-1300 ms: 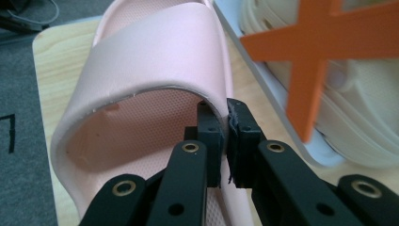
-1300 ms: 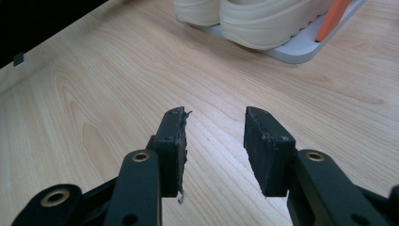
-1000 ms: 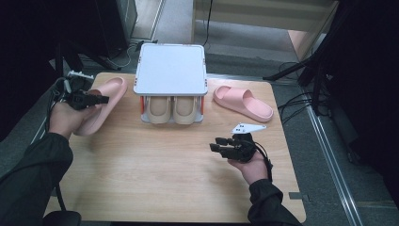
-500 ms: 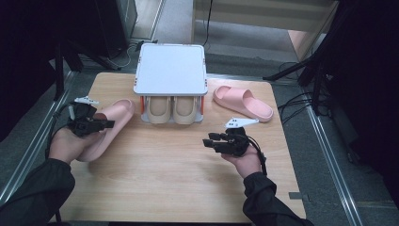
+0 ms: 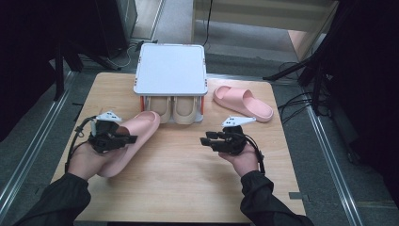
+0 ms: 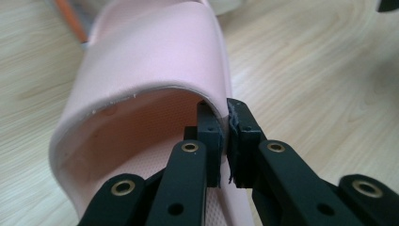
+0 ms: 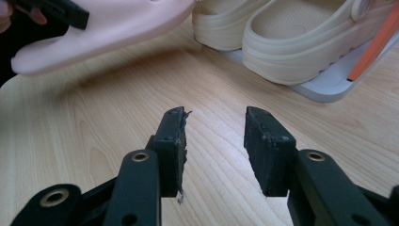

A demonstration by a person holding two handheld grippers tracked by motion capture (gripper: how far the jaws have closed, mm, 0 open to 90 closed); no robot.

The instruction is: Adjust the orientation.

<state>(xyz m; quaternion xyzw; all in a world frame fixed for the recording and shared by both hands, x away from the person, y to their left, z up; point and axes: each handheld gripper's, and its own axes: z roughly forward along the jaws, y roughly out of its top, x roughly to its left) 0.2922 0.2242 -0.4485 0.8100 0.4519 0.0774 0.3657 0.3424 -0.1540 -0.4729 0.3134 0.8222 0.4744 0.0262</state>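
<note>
Cream clogs on a white two-tier rack; second pink slipper beside it on wooden table.

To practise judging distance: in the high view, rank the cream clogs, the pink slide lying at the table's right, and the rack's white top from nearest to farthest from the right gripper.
From the right gripper:
1. Cream clogs, just beyond it, under the rack.
2. Pink slide, at the table's right, farther back.
3. Rack's white top, at the far edge.

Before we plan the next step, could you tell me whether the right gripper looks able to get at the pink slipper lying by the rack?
Probably yes: the right gripper is open and holds nothing, and only bare table lies between it and that pink slipper.
</note>
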